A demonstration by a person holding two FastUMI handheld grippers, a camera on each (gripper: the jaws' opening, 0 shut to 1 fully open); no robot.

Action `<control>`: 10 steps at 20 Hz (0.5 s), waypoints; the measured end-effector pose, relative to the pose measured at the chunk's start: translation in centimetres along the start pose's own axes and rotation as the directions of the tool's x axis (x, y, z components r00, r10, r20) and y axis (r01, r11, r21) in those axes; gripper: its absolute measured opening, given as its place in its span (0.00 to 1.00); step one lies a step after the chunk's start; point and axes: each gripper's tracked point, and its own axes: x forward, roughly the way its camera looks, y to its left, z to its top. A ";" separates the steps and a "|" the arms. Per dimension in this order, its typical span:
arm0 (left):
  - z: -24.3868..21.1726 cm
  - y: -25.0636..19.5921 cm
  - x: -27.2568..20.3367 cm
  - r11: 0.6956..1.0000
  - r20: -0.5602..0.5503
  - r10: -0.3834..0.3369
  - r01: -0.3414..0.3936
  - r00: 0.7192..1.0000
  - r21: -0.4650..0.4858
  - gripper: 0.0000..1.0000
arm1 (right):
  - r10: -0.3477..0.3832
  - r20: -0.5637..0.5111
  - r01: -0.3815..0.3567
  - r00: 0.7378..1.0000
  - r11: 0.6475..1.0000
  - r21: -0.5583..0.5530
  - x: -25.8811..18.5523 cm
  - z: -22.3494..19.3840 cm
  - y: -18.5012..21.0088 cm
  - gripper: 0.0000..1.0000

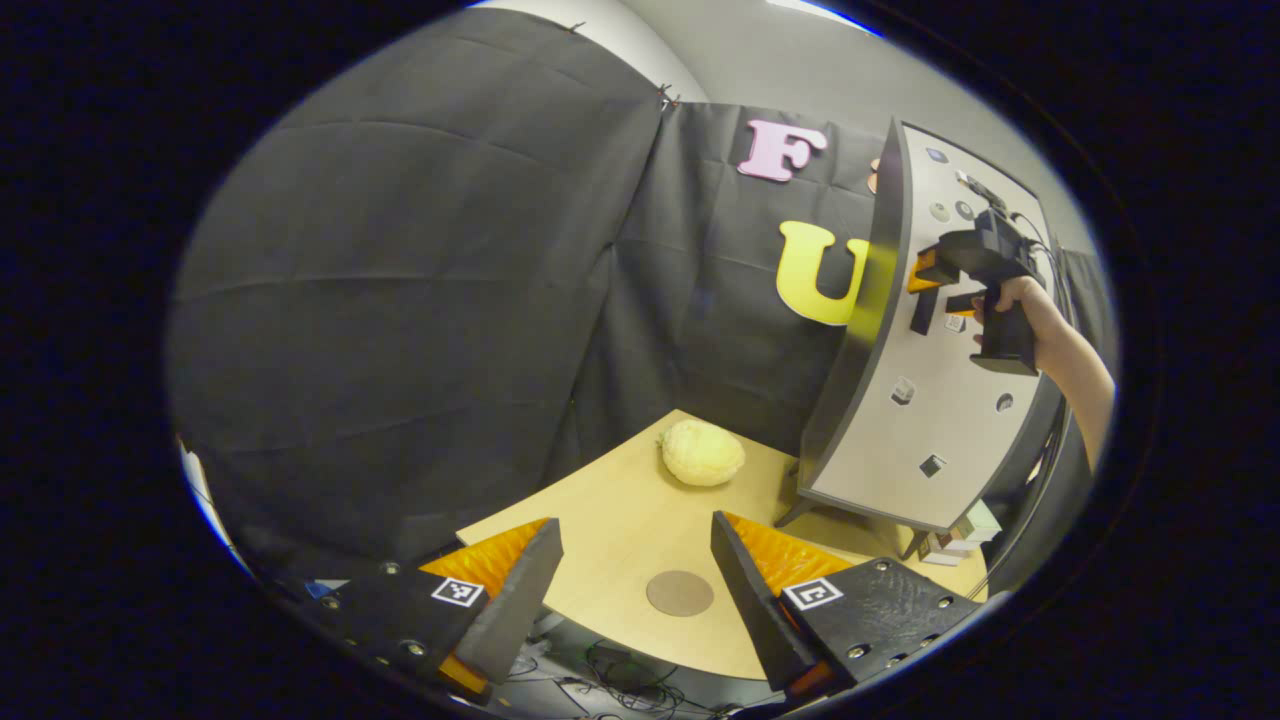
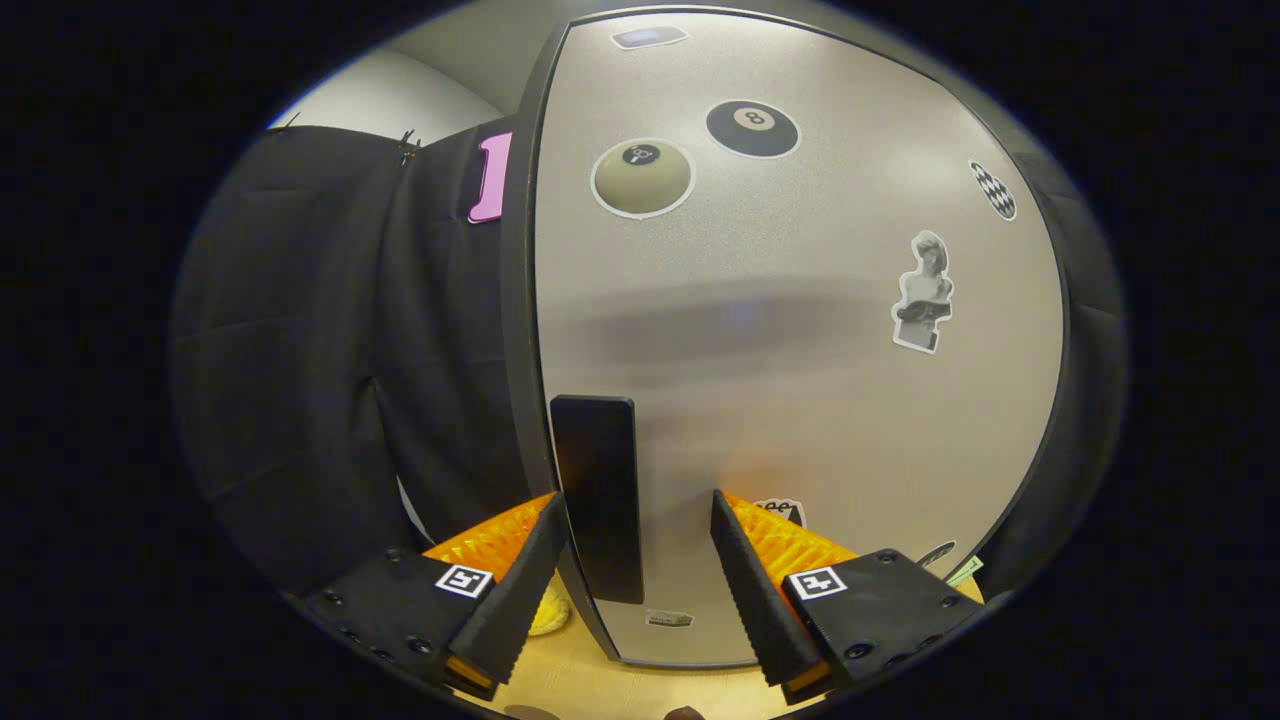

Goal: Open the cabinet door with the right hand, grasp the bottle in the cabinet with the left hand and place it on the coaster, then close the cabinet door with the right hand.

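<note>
Right gripper [image 2: 635, 560]: jaws open, straddling the door handle [image 2: 597, 495]; we close squarely before pulling.
Left gripper [image 1: 635, 590]: open, waiting above the coaster [image 1: 680, 592].
Bottle: unseen (cabinet door [image 2: 800, 330] shut).

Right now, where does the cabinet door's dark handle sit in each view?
Left gripper view: the handle is at far right, above the middle, on the grey door.
Right gripper view: the handle stands upright at lower centre, between the open jaws.
Shared landmark: the pale yellow lump near the door's foot.
</note>
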 end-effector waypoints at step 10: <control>-0.9 -1.4 -2.8 1.000 -0.007 -0.017 0.017 1.000 0.017 0.93 | 0.034 0.019 -0.034 0.999 0.999 -0.009 0.4 -0.2 1.3 0.25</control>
